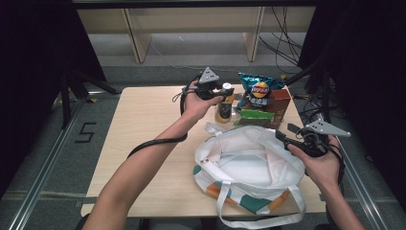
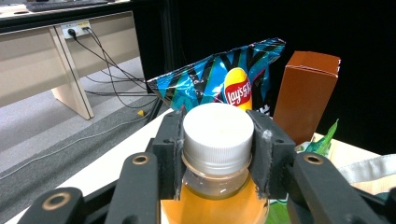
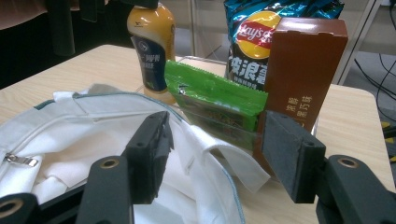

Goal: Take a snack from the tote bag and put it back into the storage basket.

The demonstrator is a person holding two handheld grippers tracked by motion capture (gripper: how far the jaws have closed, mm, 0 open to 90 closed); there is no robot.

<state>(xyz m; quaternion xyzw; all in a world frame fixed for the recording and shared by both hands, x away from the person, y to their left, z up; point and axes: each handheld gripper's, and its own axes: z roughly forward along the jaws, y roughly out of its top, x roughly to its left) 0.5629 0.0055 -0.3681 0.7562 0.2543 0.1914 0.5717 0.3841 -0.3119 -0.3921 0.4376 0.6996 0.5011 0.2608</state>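
Observation:
My left gripper (image 1: pixel 224 91) reaches from the left to an upright bottle of orange drink (image 1: pixel 223 110) at the back of the table. Its jaws are shut on the bottle's white cap (image 2: pixel 218 128), one pad on each side. A white tote bag (image 1: pixel 249 160) with teal and orange patches lies open in front of the bottle. My right gripper (image 1: pixel 283 139) hovers at the bag's right rim. In the right gripper view this gripper (image 3: pixel 215 140) stands open, and a fold of the bag (image 3: pixel 201 154) lies between the jaws without being pressed.
Right of the bottle stand a blue chips bag (image 1: pixel 260 87), a brown carton (image 1: pixel 281 103) and a green packet (image 1: pixel 253 115), all close behind the tote. The left half of the wooden table (image 1: pixel 143 120) is bare. Desk legs and cables lie beyond the far edge.

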